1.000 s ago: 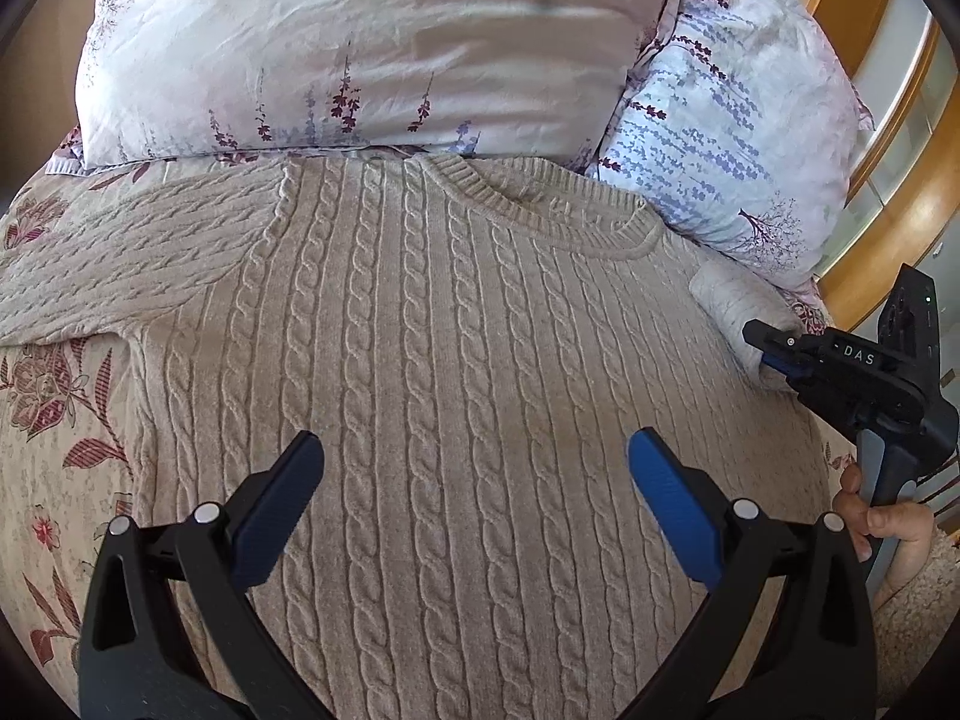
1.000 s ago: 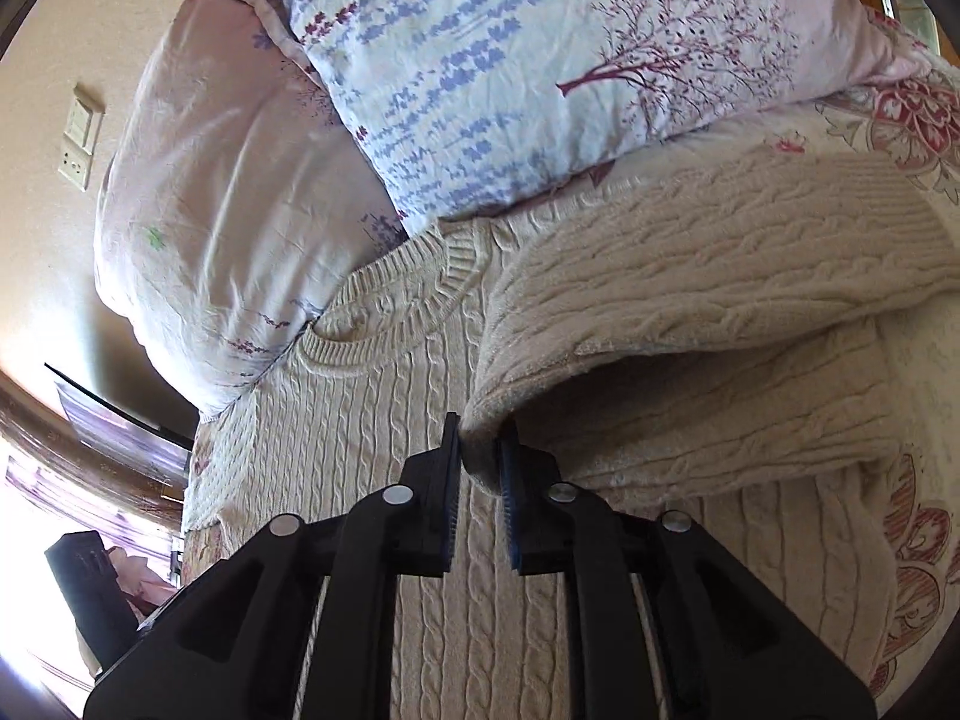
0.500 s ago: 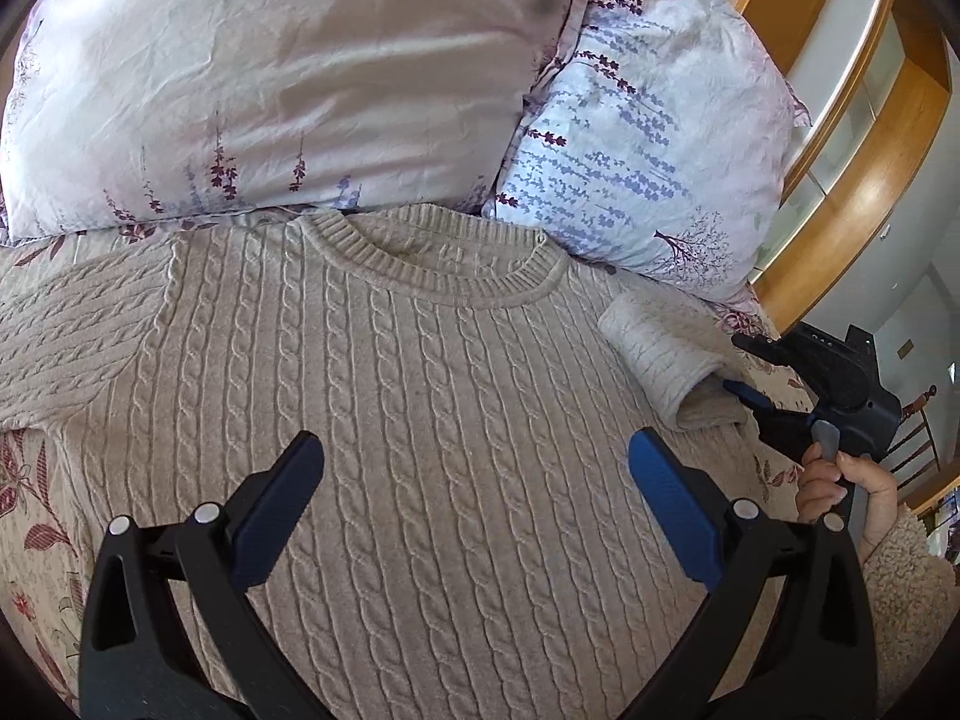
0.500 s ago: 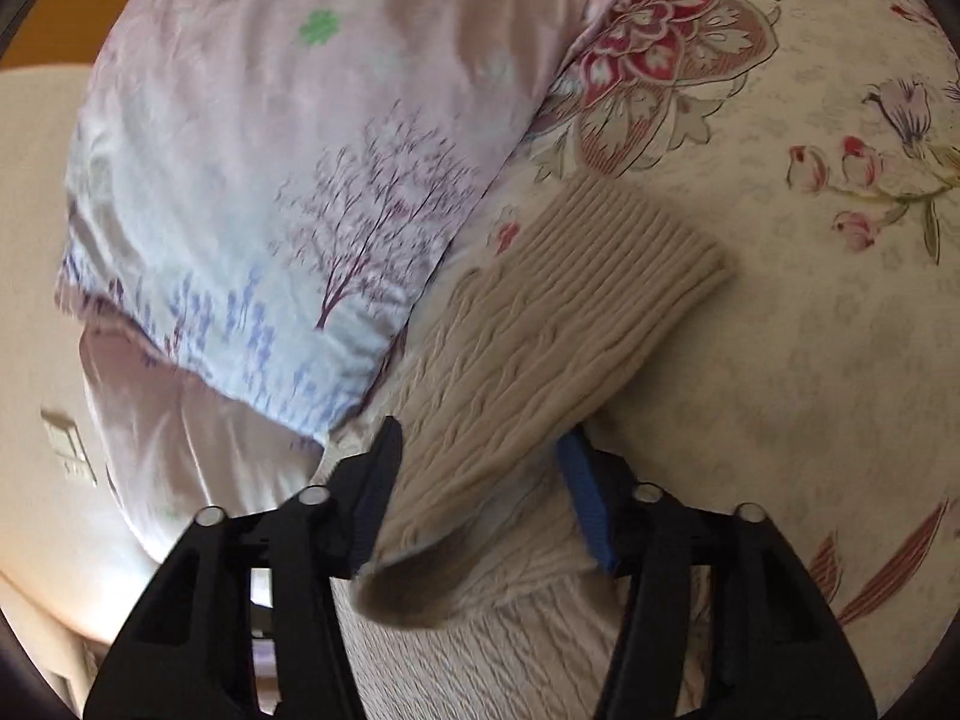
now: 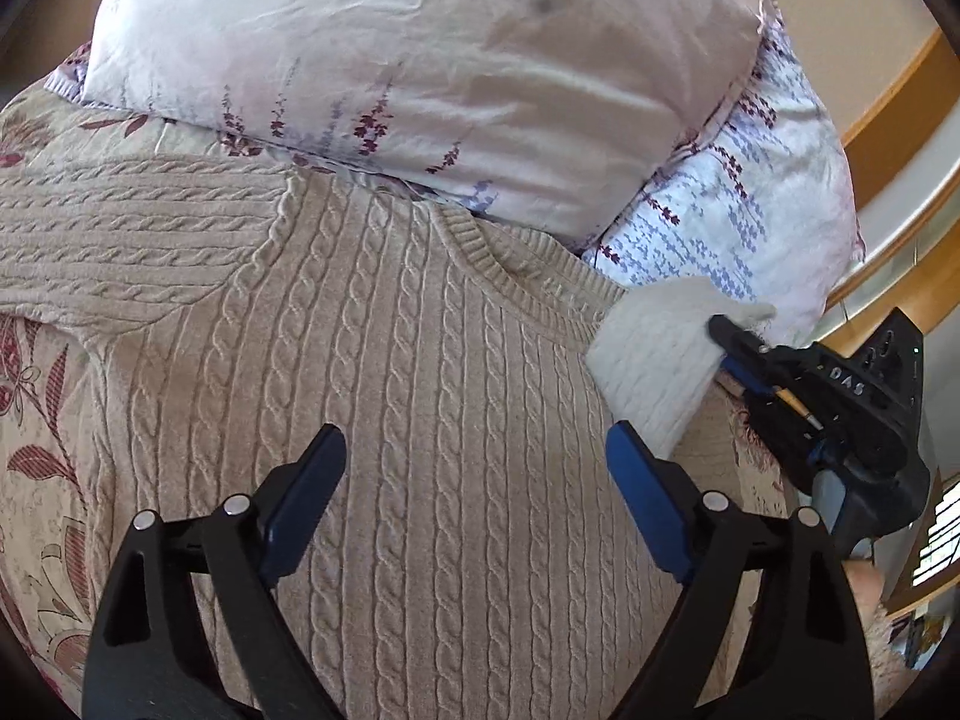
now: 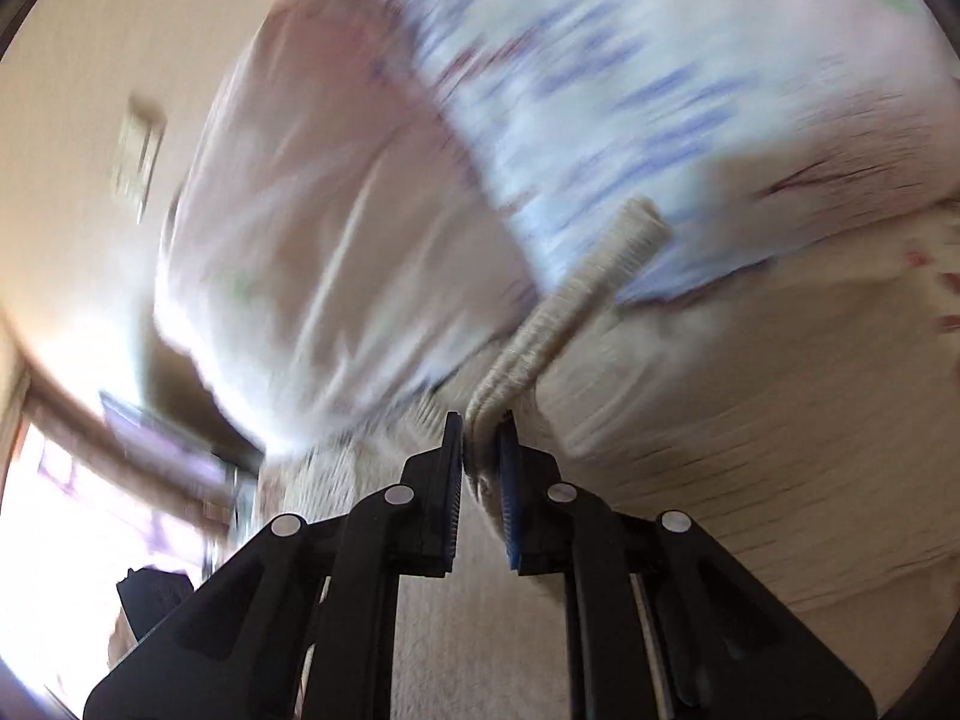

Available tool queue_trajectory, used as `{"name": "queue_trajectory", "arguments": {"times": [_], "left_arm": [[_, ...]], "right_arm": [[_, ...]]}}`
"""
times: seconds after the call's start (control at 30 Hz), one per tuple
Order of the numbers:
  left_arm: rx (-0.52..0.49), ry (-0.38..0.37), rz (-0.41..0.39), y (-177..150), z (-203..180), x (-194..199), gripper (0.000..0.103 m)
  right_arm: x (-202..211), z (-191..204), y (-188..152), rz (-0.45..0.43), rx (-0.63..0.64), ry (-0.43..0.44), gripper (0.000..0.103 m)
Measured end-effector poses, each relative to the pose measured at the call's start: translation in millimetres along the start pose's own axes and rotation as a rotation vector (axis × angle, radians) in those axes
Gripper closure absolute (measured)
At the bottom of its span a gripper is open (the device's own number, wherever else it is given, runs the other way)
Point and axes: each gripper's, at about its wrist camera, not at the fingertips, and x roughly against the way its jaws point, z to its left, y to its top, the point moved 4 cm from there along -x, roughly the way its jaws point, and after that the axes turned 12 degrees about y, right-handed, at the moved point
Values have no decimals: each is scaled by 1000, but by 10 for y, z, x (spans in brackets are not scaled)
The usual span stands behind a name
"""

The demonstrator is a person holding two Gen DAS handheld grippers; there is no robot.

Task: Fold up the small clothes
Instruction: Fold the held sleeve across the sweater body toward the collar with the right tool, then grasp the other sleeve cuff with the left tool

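My right hand-held gripper (image 6: 480, 438) pinches the sleeve (image 5: 654, 348) of the sweater (image 5: 420, 420) — no fold is made yet; my left hand-held gripper (image 5: 474, 462) hangs wide open, empty.

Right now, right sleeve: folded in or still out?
Not folded in: right gripper pinches the sleeve cuff, lifted beside the sweater body.

Floral bedspread (image 5: 36, 420), two floral pillows (image 5: 420, 72), beige wall (image 6: 120, 30), wooden rail (image 5: 900, 120)
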Motion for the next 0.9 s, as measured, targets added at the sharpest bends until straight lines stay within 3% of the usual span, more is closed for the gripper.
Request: {"name": "queue_trajectory", "arguments": {"times": [0.07,0.1,0.2,0.33,0.57,0.63,0.77,0.9], "left_arm": [[26,-11,9,15,54,-6,15],[34,-13,14,21,73,-12,15],[52,-17,26,47,123,-43,15],[75,-17,61,99,179,-218,21],[91,19,137,262,248,-622,35],[76,33,157,310,221,-711,41],[37,73,160,427,158,-815,46],[42,64,187,529,137,-912,77]], "right_arm": [[-419,160,-225,166,27,-6,59],[-526,192,-325,218,33,-15,50],[-544,222,-453,226,19,-19,40],[-42,-97,-455,99,-116,-44,41],[1156,-1195,-554,-218,-523,-114,45],[1335,-1420,-614,-286,-623,-91,46],[1465,-1616,-688,-340,-696,-60,58],[1436,-1597,-686,-367,-707,-53,59]]}}
